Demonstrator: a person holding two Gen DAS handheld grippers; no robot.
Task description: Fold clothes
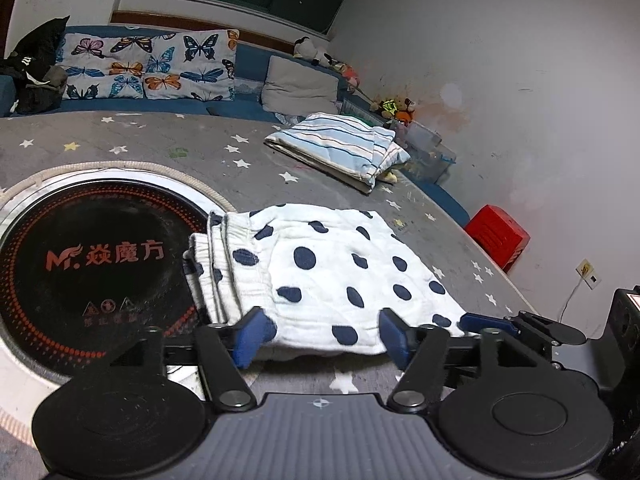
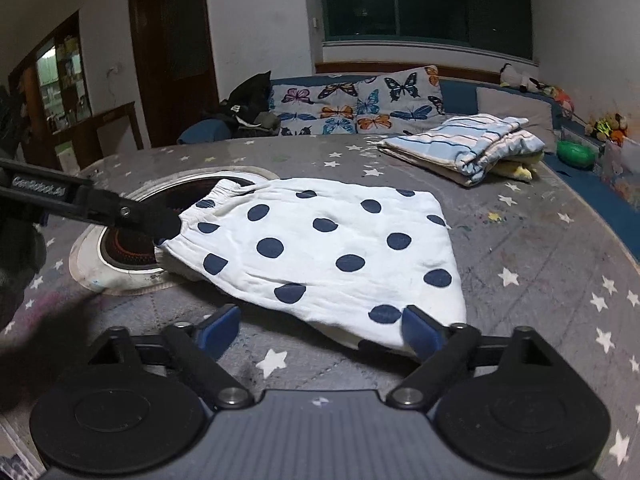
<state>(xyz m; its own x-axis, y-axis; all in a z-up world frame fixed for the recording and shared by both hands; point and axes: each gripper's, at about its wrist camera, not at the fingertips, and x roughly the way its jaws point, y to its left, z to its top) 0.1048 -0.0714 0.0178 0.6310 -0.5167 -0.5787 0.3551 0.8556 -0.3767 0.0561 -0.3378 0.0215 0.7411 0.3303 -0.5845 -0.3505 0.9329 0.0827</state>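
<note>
A white garment with navy polka dots (image 1: 328, 276) lies folded on the grey star-patterned table cover (image 1: 168, 148), its elastic waistband over the rim of the round cooktop. It also shows in the right wrist view (image 2: 320, 248). My left gripper (image 1: 324, 334) is open, its blue fingers straddling the garment's near edge. My right gripper (image 2: 320, 332) is open at the garment's near corner, its right finger (image 2: 420, 334) against the cloth. The left gripper's arm (image 2: 100, 206) shows at the waistband side.
A round black induction cooktop (image 1: 80, 264) is set into the table. A folded blue-striped garment (image 1: 340, 148) lies at the far side. Beyond it are a sofa with butterfly cushions (image 1: 148, 66), toys, and a red stool (image 1: 498, 236) by the wall.
</note>
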